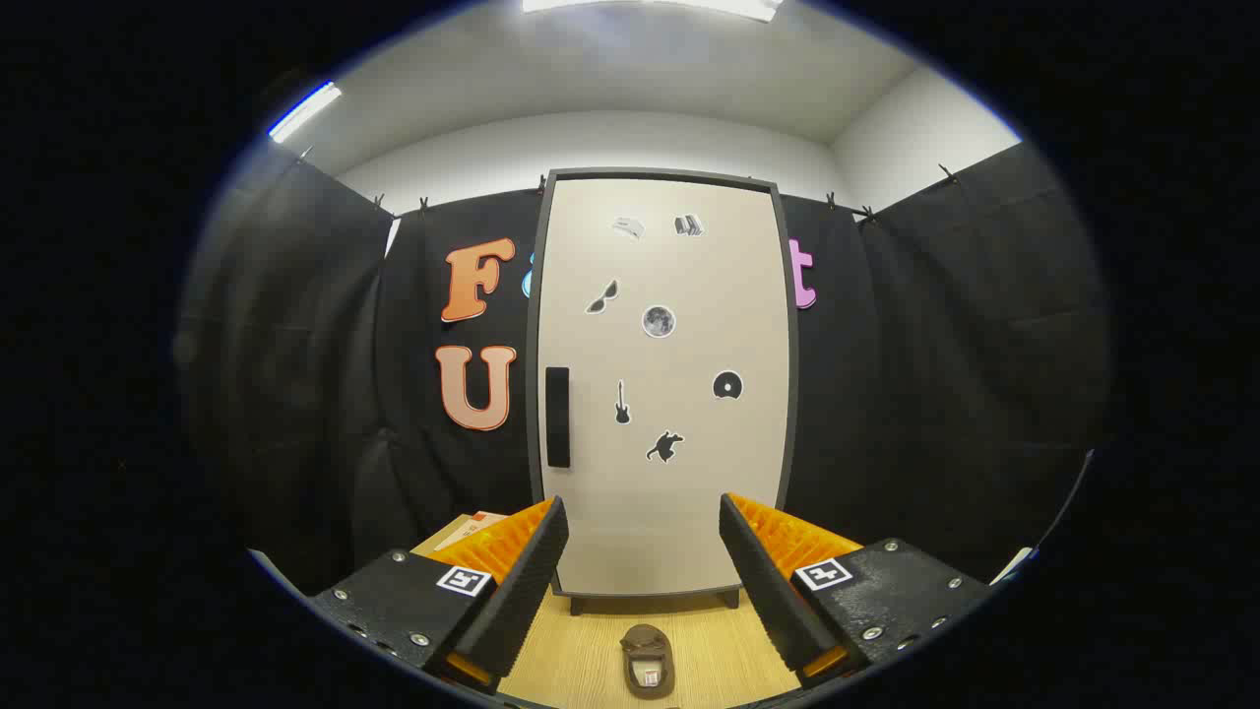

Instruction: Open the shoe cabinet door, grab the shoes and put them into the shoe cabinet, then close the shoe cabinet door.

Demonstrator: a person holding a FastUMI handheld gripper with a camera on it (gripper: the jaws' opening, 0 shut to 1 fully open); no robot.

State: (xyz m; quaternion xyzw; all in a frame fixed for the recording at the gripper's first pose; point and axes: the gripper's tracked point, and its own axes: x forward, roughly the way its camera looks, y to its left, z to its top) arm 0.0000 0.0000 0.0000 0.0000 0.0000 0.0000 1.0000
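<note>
The shoe cabinet [661,384] stands upright straight ahead, beyond my fingers. Its pale door is shut, framed in dark grey, and carries several small stickers. A black vertical handle [557,417] sits on the door's left side. A small brown shoe [647,661] lies on the wooden tabletop [591,655] in front of the cabinet, low between my fingers and close to me. My gripper [644,537] is open, with nothing between its fingers, and is apart from both the shoe and the door.
A cardboard box [471,527] lies on the table left of the cabinet, partly hidden behind my left finger. Black cloth walls close in the booth behind and on both sides.
</note>
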